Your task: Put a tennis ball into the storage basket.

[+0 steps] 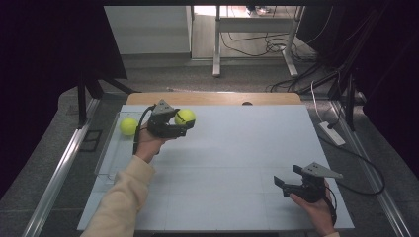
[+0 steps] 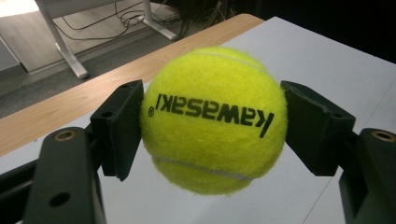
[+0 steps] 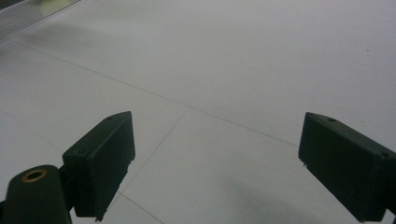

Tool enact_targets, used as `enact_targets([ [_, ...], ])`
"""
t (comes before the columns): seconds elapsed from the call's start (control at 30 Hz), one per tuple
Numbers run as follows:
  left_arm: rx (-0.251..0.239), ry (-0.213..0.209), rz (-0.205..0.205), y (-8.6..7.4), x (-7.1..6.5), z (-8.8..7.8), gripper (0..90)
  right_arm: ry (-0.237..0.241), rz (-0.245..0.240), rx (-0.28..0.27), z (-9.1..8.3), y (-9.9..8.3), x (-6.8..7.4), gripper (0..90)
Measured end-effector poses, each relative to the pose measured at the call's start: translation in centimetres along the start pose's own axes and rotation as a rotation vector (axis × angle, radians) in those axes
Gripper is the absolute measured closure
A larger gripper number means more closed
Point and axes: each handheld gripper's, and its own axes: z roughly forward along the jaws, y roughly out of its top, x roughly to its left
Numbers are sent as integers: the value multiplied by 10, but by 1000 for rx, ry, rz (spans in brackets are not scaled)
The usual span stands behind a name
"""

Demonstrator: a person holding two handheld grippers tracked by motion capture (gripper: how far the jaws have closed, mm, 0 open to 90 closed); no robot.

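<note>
The left gripper [image 1: 182,126] clamps a yellow tennis ball [image 2: 214,119] printed "kawasaki", held near the worktop's [image 1: 237,163] far-left corner. A second tennis ball [image 1: 129,126] lies by the left edge. The right gripper [image 1: 288,178], near the right front corner, has its jaws spread wide, holding nothing.

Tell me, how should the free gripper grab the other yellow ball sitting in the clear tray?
Grip the loose tennis ball across its widest middle, coming straight down from above. It is round, so any two opposite sides work, but the clear tray has low walls around it, which probably block a sideways approach. The right gripper is open, with nothing between its jaws; the left gripper already squeezes another ball.
</note>
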Motion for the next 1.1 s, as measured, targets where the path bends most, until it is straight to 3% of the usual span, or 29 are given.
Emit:
enact_targets([
  [1.1,-45,58,-49,-21,22,-38,267,-7,-1,4,0,0,0,109],
])
